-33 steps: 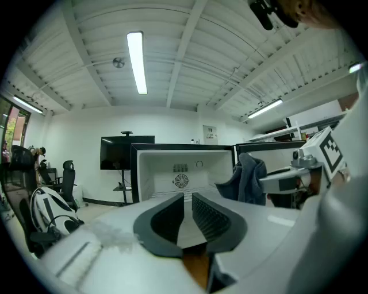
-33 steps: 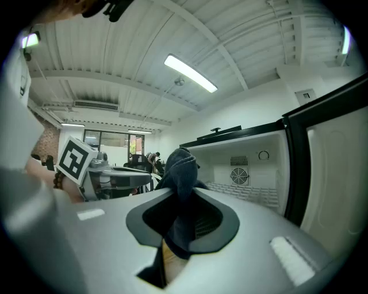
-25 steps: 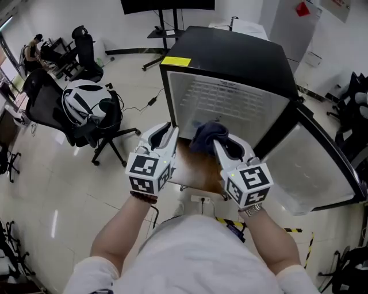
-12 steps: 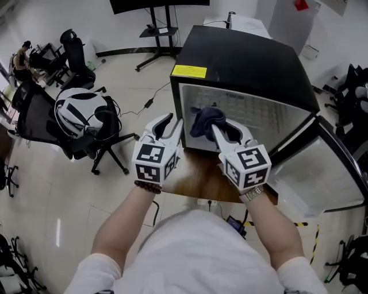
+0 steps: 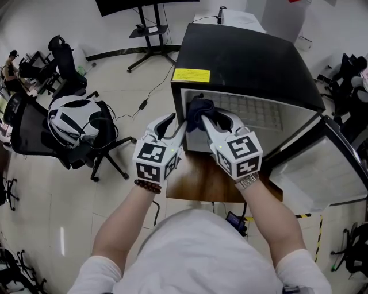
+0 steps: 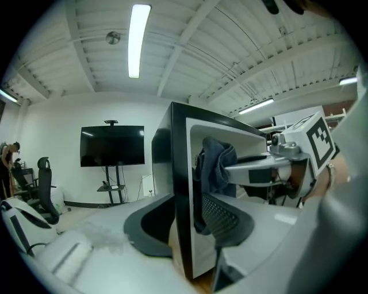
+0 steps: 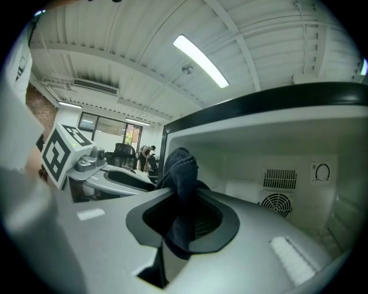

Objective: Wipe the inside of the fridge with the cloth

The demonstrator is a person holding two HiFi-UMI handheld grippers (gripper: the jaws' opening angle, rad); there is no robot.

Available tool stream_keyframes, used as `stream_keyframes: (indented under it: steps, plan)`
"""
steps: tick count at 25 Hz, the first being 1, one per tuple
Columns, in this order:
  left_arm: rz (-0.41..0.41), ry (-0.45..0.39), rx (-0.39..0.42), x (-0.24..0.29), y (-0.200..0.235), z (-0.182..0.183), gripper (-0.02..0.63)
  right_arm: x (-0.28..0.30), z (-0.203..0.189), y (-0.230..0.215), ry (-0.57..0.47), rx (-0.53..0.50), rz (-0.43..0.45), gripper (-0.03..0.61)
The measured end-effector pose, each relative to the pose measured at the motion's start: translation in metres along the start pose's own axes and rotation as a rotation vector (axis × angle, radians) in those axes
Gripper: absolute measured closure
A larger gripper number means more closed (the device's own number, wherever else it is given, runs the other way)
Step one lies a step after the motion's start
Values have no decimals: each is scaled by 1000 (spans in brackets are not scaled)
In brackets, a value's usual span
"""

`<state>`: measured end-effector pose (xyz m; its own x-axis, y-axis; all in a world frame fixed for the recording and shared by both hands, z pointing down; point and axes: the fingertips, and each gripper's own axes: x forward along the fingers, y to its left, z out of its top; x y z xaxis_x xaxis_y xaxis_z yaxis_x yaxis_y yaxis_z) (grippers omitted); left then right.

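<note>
A black mini fridge (image 5: 247, 57) stands on a small wooden table (image 5: 201, 181), its door (image 5: 322, 166) swung open to the right. My right gripper (image 5: 211, 119) is shut on a dark blue cloth (image 5: 198, 112), which it holds at the upper left corner of the fridge opening. In the right gripper view the cloth (image 7: 181, 189) hangs bunched between the jaws, and the white fridge interior (image 7: 276, 166) lies ahead. My left gripper (image 5: 175, 125) sits beside it at the fridge's left front edge (image 6: 181, 218). That edge stands between its opening jaws, and nothing is held.
An office chair (image 5: 75, 123) with a white and black pack on it stands on the floor to the left. A TV stand (image 5: 138, 17) is behind it, with cables running across the floor. A fan vent (image 7: 276, 204) sits on the fridge's back wall.
Both grippers have moved up and forward to the fridge opening. The cloth now reaches the top left corner. The left gripper's jaws have spread around the fridge's left edge.
</note>
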<state>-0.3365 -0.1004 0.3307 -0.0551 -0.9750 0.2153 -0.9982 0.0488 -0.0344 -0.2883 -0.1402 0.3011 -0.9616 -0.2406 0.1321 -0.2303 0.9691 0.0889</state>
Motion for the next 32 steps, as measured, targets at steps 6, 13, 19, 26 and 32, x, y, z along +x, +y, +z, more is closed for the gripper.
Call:
stream_keyframes:
  steps: [6, 13, 19, 26, 32]
  plan:
    - [-33, -9, 9, 3, -1, 1, 474, 19, -2, 1, -12, -32, 17, 525]
    - [-60, -9, 7, 3, -1, 0, 474, 35, 0, -2, -28, -59, 0, 525]
    - [-59, -9, 5, 2, -1, 1, 474, 46, -4, -12, -21, -43, -28, 525]
    - [-55, -7, 9, 3, -2, 1, 474, 57, -9, -24, -14, -27, -53, 525]
    - [-53, 1, 16, 4, -2, 0, 474, 72, -14, -40, -5, -30, -80, 525]
